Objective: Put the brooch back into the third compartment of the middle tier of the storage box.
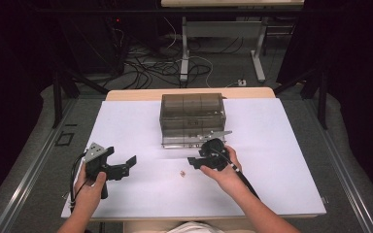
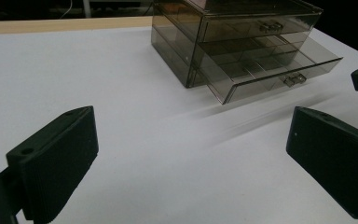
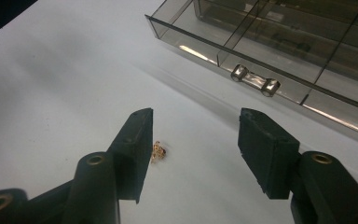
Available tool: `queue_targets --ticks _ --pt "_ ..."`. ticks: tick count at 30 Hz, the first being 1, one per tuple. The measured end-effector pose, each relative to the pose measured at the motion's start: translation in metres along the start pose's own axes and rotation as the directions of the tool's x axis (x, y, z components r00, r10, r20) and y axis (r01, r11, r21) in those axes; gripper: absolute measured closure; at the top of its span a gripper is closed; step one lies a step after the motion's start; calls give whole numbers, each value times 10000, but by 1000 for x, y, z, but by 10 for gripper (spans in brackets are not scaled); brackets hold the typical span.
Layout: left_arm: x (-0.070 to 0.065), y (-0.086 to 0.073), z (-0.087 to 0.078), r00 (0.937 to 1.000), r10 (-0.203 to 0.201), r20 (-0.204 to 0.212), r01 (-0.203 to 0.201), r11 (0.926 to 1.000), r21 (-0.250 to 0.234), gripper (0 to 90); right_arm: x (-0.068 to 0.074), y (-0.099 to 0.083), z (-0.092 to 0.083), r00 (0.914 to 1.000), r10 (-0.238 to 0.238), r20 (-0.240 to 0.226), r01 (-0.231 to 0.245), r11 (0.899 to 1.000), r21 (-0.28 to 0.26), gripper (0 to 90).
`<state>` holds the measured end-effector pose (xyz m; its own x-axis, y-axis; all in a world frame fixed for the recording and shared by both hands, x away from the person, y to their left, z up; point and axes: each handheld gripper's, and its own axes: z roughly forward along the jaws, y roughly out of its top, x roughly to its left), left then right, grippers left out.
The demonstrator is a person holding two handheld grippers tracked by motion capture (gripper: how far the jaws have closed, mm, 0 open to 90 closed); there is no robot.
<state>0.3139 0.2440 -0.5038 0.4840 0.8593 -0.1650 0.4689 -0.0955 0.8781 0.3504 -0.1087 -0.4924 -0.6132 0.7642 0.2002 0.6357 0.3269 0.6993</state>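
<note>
Black jaws of the right gripper (image 3: 193,149) stand partly apart above the white table (image 1: 281,145), nothing pressed between them; a small gold-coloured trinket (image 3: 158,151) lies on the table just beside the inner face of one jaw. Beyond it, the smoky clear drawer box (image 1: 192,119) has its bottom drawer (image 3: 279,56) pulled out. Well to the left, the left gripper (image 1: 126,164) is held wide apart, empty.

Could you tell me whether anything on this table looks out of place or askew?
A tiny gold trinket lies loose on the white table, beside the right tool, outside the smoky plastic drawer box. The box's lower drawer stands pulled out while the one above is shut.
</note>
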Motion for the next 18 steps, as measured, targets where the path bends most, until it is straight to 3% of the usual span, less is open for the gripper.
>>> queue_targets --ticks 8,11,18 --pt "0 0 0 10000 -4 -1 4 10000 5 26 2 4 9 9995 217 -241 -211 9995 238 500" --pt "0 0 0 10000 5 15 -5 10000 4 26 0 6 15 9958 726 -553 -700 9964 471 527" --pt "0 0 0 10000 9 9 -9 10000 -2 26 1 9 21 9901 1275 -580 -1218 9883 921 581"
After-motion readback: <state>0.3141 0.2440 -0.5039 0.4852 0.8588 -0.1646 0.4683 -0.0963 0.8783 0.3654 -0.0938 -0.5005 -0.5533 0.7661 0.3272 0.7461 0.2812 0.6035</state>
